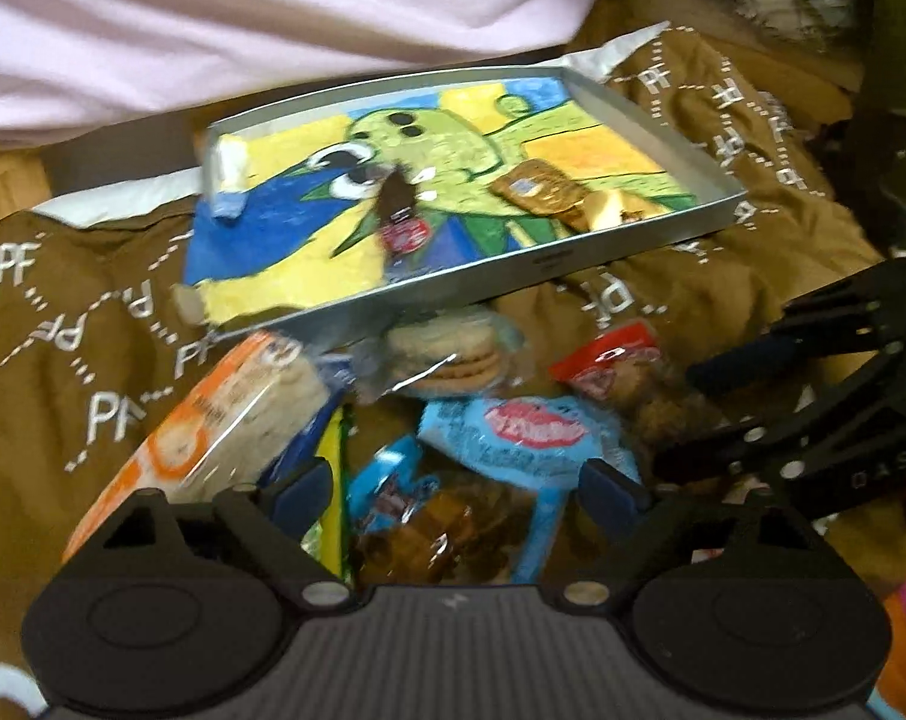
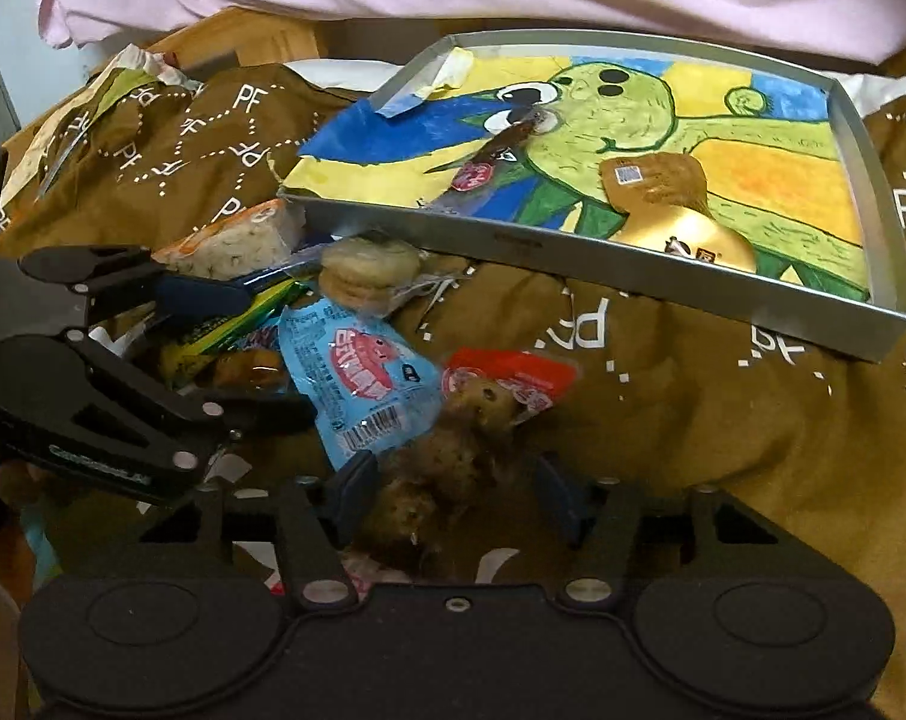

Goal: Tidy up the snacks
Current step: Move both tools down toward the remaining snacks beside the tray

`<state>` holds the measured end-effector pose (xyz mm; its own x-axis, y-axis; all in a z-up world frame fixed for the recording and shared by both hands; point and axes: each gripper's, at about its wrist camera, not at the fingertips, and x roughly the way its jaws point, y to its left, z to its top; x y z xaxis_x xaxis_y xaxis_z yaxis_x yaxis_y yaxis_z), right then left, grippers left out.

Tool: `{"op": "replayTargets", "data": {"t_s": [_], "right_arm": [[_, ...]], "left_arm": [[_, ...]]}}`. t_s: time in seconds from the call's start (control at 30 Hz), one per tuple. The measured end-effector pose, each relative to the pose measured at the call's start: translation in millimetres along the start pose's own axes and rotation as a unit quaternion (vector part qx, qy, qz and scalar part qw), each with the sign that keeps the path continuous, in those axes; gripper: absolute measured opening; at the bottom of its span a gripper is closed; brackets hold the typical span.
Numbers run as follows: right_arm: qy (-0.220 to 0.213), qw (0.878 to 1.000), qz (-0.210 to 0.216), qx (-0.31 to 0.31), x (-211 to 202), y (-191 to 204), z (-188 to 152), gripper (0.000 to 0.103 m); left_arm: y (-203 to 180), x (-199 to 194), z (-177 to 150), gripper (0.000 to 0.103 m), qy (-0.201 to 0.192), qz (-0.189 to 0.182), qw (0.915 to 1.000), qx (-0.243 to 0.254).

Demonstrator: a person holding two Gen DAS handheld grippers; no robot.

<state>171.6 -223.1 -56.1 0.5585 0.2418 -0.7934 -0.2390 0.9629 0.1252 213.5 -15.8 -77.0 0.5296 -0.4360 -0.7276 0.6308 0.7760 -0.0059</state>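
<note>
Wrapped snacks (image 2: 357, 384) lie heaped on the brown cloth just before the silver tray (image 2: 663, 282). Two more packets (image 2: 657, 186) rest inside the tray.

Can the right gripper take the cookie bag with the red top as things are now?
Probably yes. The right gripper is open, with the cookie bag already lying between its fingers and nothing covering it. The blue packet lies just beside it.
</note>
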Motion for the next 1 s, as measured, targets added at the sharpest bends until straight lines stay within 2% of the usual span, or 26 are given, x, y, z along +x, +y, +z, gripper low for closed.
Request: {"op": "replayTargets", "data": {"t_s": [0.1, 0.2, 0.3, 0.4, 0.5, 0.6, 0.67, 0.87, 1.0], "right_arm": [[0.001, 1.0, 0.006, 0.008, 0.0, -2.7, -0.5, 0.06], [0.001, 1.0, 0.01, 0.01, 1.7, -2.6, 1.0, 0.06], [-0.003, 1.0, 0.016, 0.019, 5.2, -4.2, 3.9, 0.06], [-0.001, 1.0, 0.016, 0.021, 8.3, -3.0, 5.4, 0.061], [0.008, 1.0, 0.007, -0.001, 9.1, 2.9, 4.5, 0.059], [0.019, 1.0, 0.004, -0.019, 9.2, 6.4, 4.8, 0.049], [0.022, 1.0, 0.003, -0.022, 7.6, 6.0, 4.9, 0.047], [0.024, 0.999, -0.001, -0.021, -4.2, -0.8, 8.4, 0.039], [0.038, 0.999, 0.018, -0.031, -10.4, -9.2, 6.0, 0.04]], "left_arm": [[-2.5, 2.6, 1.8, 0.092, 0.004, -0.027, 0.9994, 0.023], [-9.4, 10.1, 1.5, 0.091, 0.036, -0.022, 0.9971, 0.064], [-9.2, 11.4, 1.8, 0.091, 0.051, -0.024, 0.9953, 0.079], [-6.7, 13.2, 3.5, 0.094, 0.062, -0.034, 0.9946, 0.076], [-7.5, 15.7, 4.6, 0.095, 0.072, -0.031, 0.9942, 0.073], [-13.9, 18.1, 7.2, 0.095, 0.087, -0.011, 0.9939, 0.068], [-16.4, 19.0, 7.9, 0.093, 0.094, -0.004, 0.9936, 0.063], [-17.3, 7.9, 5.0, 0.09, 0.103, -0.02, 0.9943, 0.021], [-22.8, -2.5, 1.2, 0.089, 0.103, -0.019, 0.9945, 0.012]]}}
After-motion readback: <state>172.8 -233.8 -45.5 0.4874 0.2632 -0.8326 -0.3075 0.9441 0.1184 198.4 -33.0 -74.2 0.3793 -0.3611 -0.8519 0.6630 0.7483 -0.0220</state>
